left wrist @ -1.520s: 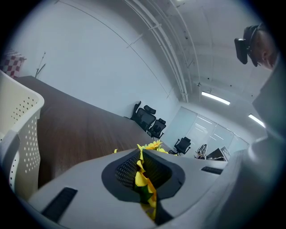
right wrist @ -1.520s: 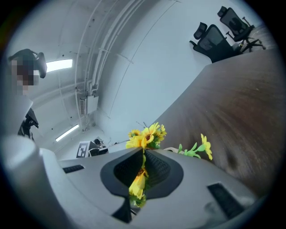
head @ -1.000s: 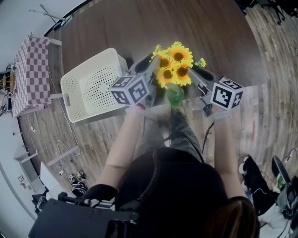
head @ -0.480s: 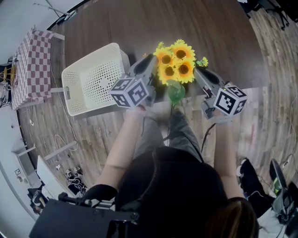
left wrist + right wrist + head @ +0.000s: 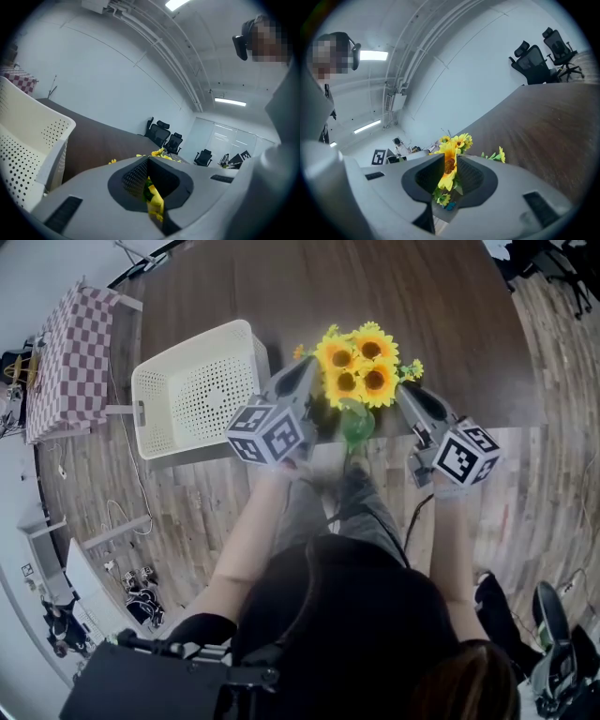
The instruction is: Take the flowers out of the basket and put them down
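Note:
A bunch of yellow sunflowers (image 5: 359, 367) with a green stem bundle (image 5: 356, 425) hangs over the near edge of the dark table, between my two grippers. My left gripper (image 5: 305, 378) is at the bunch's left side. Its jaws have just been closing, and in the left gripper view (image 5: 149, 187) they are pinched on a yellow petal and green leaf (image 5: 155, 202). My right gripper (image 5: 405, 392) is at the right side; in the right gripper view (image 5: 449, 176) its pads press on a flower head (image 5: 450, 161). The white perforated basket (image 5: 155, 399) stands empty to the left.
The dark wooden table (image 5: 422, 296) stretches away behind the flowers. A table with a checked cloth (image 5: 66, 362) stands on the floor at far left. Office chairs (image 5: 539, 56) stand at the table's far end. The person's legs are under the near edge.
The left gripper has closed in on the left side of the bunch. The head view has shifted a little; the flowers, right gripper and basket keep their places relative to one another.

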Motion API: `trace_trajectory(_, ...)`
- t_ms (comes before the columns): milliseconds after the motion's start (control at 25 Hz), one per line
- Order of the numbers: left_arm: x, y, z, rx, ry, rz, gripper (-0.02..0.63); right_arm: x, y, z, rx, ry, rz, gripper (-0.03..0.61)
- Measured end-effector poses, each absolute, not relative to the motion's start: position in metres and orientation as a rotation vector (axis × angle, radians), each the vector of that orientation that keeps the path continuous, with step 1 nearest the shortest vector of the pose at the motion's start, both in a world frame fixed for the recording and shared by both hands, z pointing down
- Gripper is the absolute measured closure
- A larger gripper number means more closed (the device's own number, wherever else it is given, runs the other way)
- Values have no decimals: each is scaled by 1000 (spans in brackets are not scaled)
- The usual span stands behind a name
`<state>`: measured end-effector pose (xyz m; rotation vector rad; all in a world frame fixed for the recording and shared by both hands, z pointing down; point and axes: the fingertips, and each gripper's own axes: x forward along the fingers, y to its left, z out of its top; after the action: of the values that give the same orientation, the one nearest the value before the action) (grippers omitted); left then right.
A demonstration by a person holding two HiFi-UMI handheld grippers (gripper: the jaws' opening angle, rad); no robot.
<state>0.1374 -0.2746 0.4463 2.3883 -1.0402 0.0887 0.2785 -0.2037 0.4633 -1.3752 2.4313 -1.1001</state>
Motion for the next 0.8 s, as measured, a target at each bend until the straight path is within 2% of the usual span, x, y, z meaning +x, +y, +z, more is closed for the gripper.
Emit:
trace_trajectory(80, 137, -269, 448, 2386, -1038, 89, 612, 278, -200, 462, -1369, 2429, -1096, 497)
trace_trajectory(280, 139, -258, 451, 2381, -1023, 89, 612, 284, -196, 458, -1376, 2434, -1042, 572)
trace_trajectory(800, 132, -228, 449, 2432, -955, 83, 612, 262, -169, 449, -1321, 2403, -1028, 575)
